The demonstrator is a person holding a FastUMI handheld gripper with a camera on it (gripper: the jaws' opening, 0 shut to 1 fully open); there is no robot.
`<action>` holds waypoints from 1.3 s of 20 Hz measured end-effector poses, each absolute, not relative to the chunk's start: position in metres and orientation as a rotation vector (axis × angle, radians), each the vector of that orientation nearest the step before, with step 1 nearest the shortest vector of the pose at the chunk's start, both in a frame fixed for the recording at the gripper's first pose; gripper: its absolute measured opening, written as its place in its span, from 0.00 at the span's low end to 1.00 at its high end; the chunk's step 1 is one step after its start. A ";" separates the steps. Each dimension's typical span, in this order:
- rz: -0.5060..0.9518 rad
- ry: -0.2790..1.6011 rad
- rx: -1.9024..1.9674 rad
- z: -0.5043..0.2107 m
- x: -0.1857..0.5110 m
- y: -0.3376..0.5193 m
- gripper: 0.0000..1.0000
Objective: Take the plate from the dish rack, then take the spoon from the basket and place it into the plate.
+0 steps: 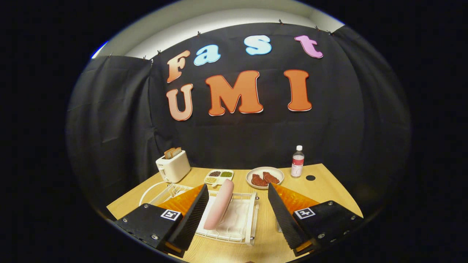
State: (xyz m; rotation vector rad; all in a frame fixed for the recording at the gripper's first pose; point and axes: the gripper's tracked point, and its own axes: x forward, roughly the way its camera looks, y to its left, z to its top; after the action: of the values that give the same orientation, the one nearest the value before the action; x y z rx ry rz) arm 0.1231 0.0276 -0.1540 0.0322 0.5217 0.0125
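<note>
Bare table (272, 233) right of dish rack (248, 219), gripper (237, 213) spread

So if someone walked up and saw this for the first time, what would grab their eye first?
Probably the pink plate standing on edge in the white dish rack, right between the open fingers of the gripper. Beyond the fingers, a dish of reddish food sits beside a water bottle, and a toaster with bread stands at the table's far left.

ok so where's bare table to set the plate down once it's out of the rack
Bare wood lies right of the dish rack, running up toward the bottle and the dish of meat. The back row is crowded: toaster, divided tray. The open tool straddles the pink plate.
</note>
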 end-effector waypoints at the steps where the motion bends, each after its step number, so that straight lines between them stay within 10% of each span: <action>1: 0.013 0.561 0.016 -0.164 0.128 0.029 0.97; 15: 0.004 0.946 -0.085 -0.237 0.176 0.053 0.95; 26: -0.092 1.150 -0.032 -0.308 0.182 0.052 0.68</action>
State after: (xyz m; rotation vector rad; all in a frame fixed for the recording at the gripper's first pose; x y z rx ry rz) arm 0.1821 0.0524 -0.3077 -0.0315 1.1504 -0.0919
